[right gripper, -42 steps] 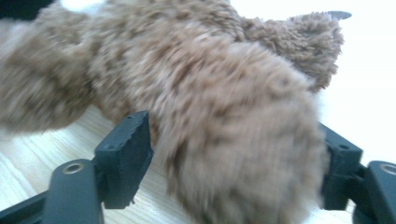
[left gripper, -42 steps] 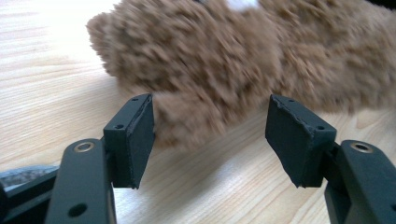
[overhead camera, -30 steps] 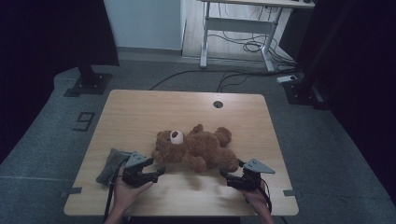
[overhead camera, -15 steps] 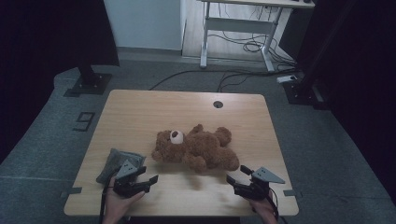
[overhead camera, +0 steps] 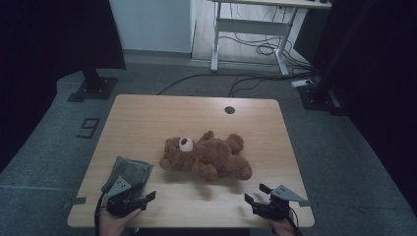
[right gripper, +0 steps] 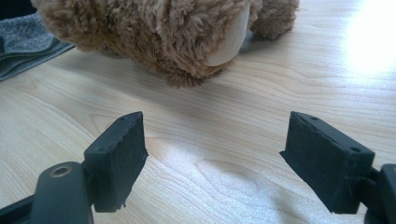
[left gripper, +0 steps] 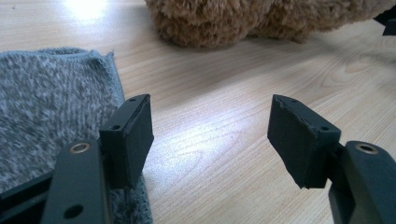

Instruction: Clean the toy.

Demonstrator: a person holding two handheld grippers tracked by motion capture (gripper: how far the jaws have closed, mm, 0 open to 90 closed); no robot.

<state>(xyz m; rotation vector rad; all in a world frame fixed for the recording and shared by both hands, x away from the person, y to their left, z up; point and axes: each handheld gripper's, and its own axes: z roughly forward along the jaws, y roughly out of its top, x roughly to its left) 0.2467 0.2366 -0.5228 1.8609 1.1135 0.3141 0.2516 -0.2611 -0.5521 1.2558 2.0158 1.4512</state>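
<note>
Both our grippers, left (overhead camera: 147,199) and right (overhead camera: 254,196), have pulled back from the teddy bear (overhead camera: 209,160), jaws apart and empty, leaving it untouched beside the grey cloth (overhead camera: 129,169).

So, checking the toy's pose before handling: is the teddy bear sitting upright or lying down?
Lying down. The teddy bear is stretched across the table, head toward the grey cloth, muzzle facing up.
</note>
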